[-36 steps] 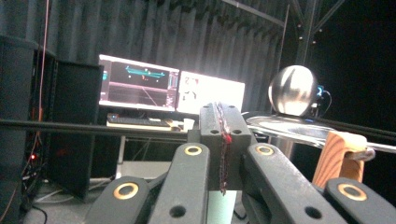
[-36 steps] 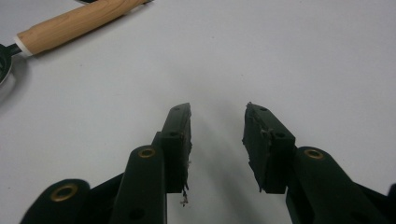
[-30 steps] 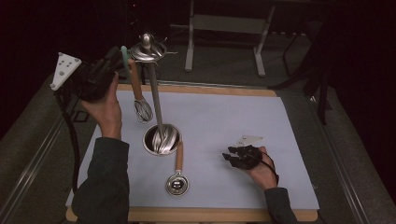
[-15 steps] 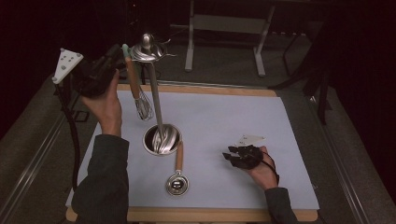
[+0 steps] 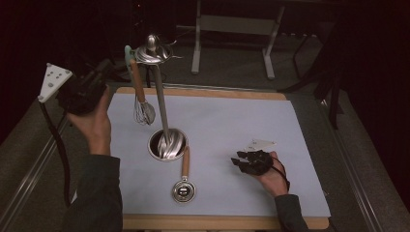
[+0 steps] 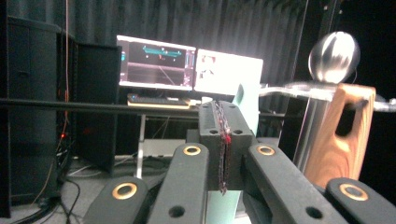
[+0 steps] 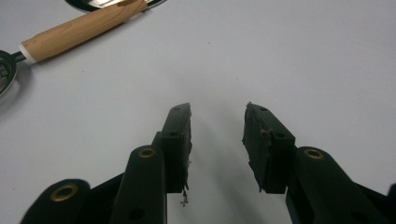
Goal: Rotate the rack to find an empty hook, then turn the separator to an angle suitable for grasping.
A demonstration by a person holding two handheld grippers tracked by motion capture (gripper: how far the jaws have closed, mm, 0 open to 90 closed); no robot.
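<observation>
Looks like the whisk [image 5: 140, 95] is basically hung on the rack [image 5: 155, 72], left gripper [image 6: 223, 140] pinched on its mint loop, right gripper [image 7: 217, 140] resting half-open on the counter [image 5: 232, 121], spoon [image 5: 184, 180] left.

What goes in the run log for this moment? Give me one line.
left gripper: jaws shut on whisk, held by its top end beside stand | right gripper: jaws open, empty, low over white mat

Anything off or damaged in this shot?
Yes: the right gripper has frayed, chipped pads, with black crumbs on the white mat. Nothing spilled; the whisk hangs from the stand.
</observation>
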